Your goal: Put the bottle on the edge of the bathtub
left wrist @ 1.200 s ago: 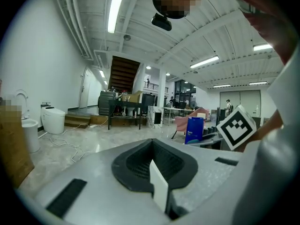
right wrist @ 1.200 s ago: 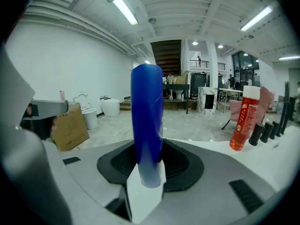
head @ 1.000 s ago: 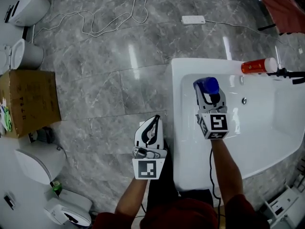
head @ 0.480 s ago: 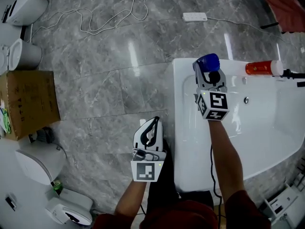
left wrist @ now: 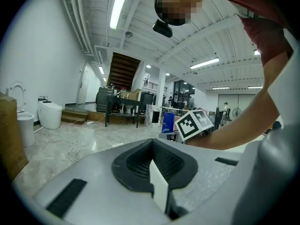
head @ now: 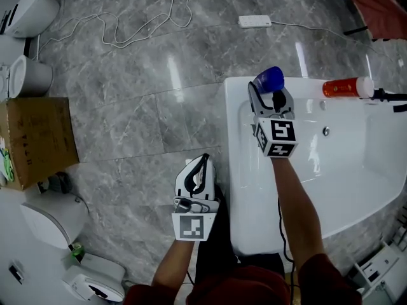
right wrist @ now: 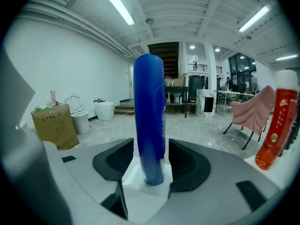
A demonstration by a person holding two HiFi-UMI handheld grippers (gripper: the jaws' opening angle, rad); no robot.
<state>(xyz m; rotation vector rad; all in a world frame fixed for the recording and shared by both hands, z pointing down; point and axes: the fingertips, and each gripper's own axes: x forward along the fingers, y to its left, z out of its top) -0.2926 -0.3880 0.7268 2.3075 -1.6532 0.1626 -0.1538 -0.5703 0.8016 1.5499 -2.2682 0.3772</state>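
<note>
The blue bottle stands upright on the bathtub rim, at twelve o'clock from the right gripper, whose jaws are opening either side of it, while the left gripper, jaws together and empty, hovers over the floor at seven o'clock.

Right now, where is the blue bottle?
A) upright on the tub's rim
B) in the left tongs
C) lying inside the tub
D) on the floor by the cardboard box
A: the blue bottle stands upright on the bathtub rim between the right tongs, whose jaws are opening around it.
</note>
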